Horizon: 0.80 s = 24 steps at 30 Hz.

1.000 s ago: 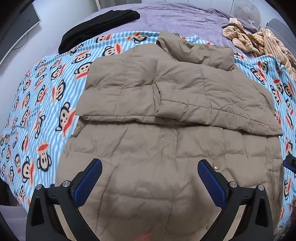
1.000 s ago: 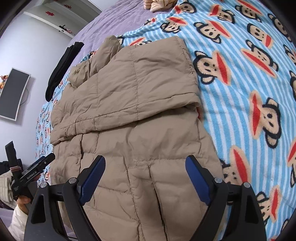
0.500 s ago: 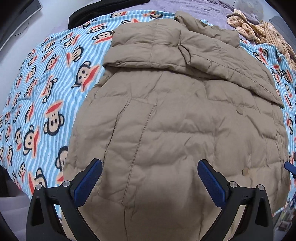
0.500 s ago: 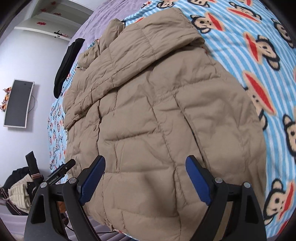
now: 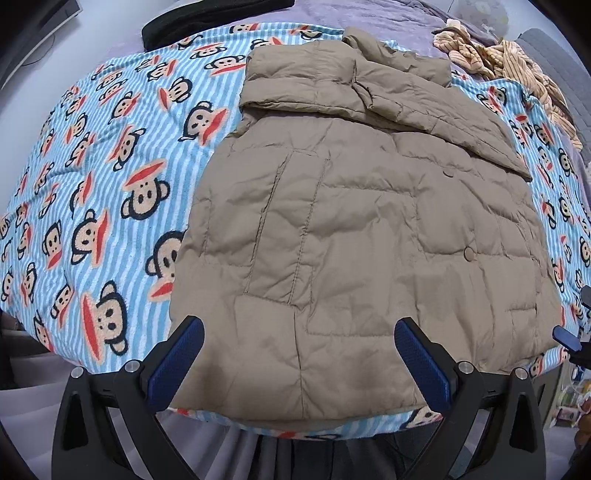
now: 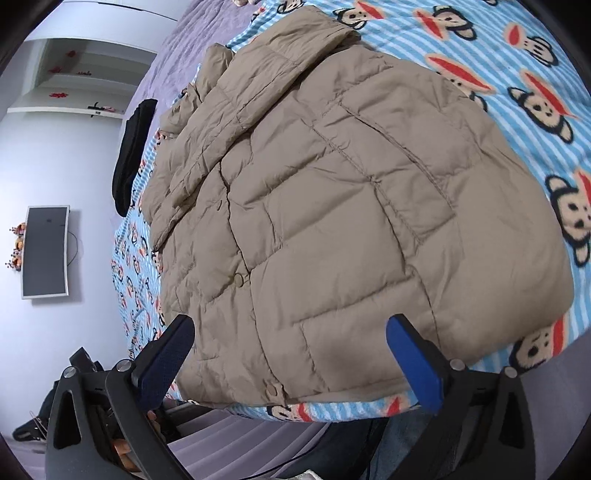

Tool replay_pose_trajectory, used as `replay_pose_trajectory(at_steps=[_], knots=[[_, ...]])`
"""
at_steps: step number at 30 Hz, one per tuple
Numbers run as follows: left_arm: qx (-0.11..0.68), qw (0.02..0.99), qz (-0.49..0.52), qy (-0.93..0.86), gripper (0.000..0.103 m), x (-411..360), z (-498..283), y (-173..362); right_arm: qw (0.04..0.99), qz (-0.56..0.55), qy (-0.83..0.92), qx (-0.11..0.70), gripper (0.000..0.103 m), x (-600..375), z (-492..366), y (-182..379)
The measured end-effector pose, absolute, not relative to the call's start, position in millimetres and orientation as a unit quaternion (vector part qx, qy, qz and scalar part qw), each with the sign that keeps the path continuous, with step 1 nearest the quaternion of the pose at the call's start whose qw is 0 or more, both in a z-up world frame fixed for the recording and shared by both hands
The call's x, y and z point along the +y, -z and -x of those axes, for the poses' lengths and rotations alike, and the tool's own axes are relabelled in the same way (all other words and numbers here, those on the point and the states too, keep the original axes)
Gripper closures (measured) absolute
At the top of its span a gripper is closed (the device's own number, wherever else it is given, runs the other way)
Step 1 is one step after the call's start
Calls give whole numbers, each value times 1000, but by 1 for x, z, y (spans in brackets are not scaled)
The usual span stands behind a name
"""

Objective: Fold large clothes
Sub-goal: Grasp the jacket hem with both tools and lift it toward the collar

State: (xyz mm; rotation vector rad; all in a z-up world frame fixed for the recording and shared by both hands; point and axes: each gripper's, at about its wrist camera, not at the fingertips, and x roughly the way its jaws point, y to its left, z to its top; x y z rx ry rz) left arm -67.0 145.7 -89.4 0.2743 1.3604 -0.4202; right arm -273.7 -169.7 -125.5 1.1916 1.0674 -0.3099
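A tan quilted puffer jacket lies flat on a blue striped monkey-print blanket, its sleeves folded across the chest and its hem at the bed's near edge. My left gripper hovers open over the left part of the hem, blue pads wide apart, nothing between them. My right gripper hangs over the hem's other end; its jaws are opening and stand wide, empty, with the jacket's snap buttons just below. Its blue fingertip peeks in at the left wrist view's right edge.
A black garment lies at the far side on a purple bedspread. A tan striped garment is bunched at the far right corner. A wall screen hangs left of the bed. The bed's edge drops off below the hem.
Both grippers have drawn back from the jacket's middle toward its hem at the bed's near edge. The right gripper rolled and its jaws widened a little. The jacket has not moved.
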Motion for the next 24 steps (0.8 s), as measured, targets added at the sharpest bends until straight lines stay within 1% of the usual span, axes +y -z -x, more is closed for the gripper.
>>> replay_pose_trajectory(at_steps=[7, 12, 18, 24], knots=[[632, 744, -112, 187, 0, 160, 82, 84, 662, -555, 132, 486, 0, -147, 294, 117], [654, 732, -100, 164, 0, 167, 94, 94, 638, -576, 127, 494, 0, -149, 301, 122], [694, 704, -22, 148, 0, 184, 107, 109, 627, -583, 125, 502, 0, -168, 317, 121], [707, 690, 47, 148, 0, 202, 111, 123, 580, -643, 137, 481, 0, -188, 350, 154]])
